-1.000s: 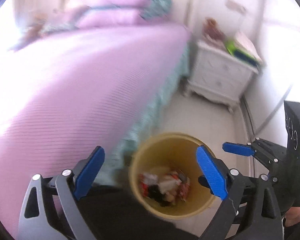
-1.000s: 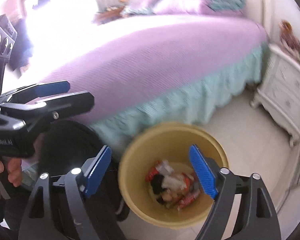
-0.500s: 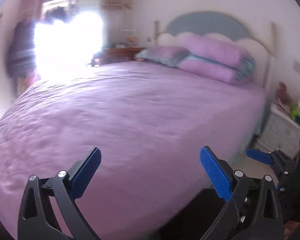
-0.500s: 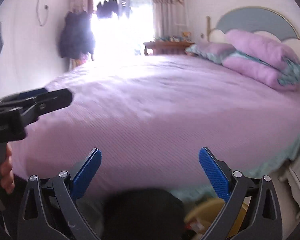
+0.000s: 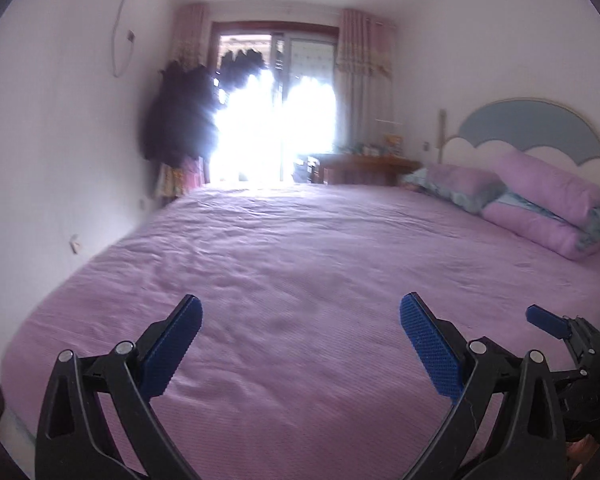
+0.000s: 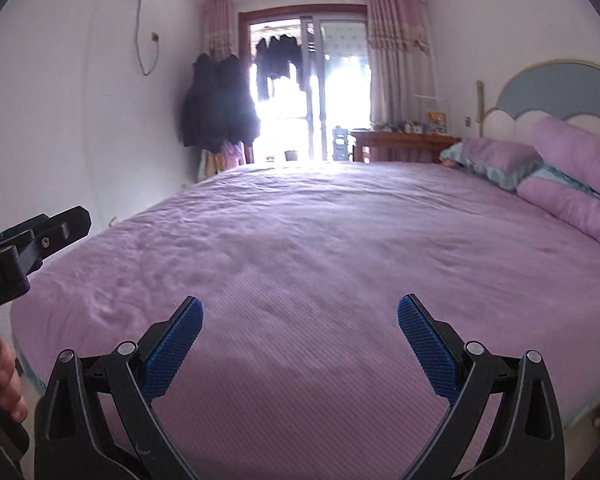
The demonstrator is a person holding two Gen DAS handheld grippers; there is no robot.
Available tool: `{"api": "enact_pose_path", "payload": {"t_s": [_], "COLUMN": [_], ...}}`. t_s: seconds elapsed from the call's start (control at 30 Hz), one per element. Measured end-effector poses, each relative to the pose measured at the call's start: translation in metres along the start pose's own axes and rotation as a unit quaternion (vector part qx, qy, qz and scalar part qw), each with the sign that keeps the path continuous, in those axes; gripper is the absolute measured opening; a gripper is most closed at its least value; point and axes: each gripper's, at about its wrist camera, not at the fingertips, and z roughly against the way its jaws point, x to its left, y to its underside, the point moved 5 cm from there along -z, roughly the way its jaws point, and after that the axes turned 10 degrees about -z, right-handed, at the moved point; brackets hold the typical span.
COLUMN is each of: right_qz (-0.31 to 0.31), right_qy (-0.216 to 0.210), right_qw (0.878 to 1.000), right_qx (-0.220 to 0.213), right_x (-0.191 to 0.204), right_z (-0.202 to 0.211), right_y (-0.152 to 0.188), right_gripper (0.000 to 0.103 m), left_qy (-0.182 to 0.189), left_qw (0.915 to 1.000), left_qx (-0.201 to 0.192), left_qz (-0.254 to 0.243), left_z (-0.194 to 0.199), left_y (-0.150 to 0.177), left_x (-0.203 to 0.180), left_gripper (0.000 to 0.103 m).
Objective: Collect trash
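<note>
The left black tool with blue pads (image 5: pixel 300 320) and the right one (image 6: pixel 300 318) are held spread wide and empty over the wide purple-sheeted bed (image 5: pixel 320 260). No trash can be made out on the bed.

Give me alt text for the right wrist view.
Open, empty right tongs hover over a bare purple bed. The left tongs show at the left edge; pillows lie right, a bright balcony door beyond.
</note>
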Motion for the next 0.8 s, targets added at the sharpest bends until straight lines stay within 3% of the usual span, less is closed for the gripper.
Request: {"api": "enact_pose_path", "payload": {"t_s": [0.17,0.47,0.8], "right_qz": [0.003,-0.021,-0.042], "right_qy": [-0.012,-0.014,-0.005], "right_qw": [1.000,1.000,0.999], "right_qx": [-0.003,0.006,0.019], "right_x": [0.013,0.005,-0.011], "right_z": [-0.009,-0.017,-0.028], "right_y": [-0.009,-0.009,-0.006], "right_gripper": [0.095,0.095,0.095], "left_qy": [-0.020,-0.006,0.001], "left_qw": [0.9997,0.9998,0.9999], "left_qx": [-0.004,0.020,0.011], "left_qz": [-0.010,-0.004,-0.003], "left_z": [0.004,-0.003,-0.009], "left_y": [-0.007,-0.005,-0.007], "left_x": [0.013,0.010,0.003], "left_gripper": [0.099,0.099,0.099]}}
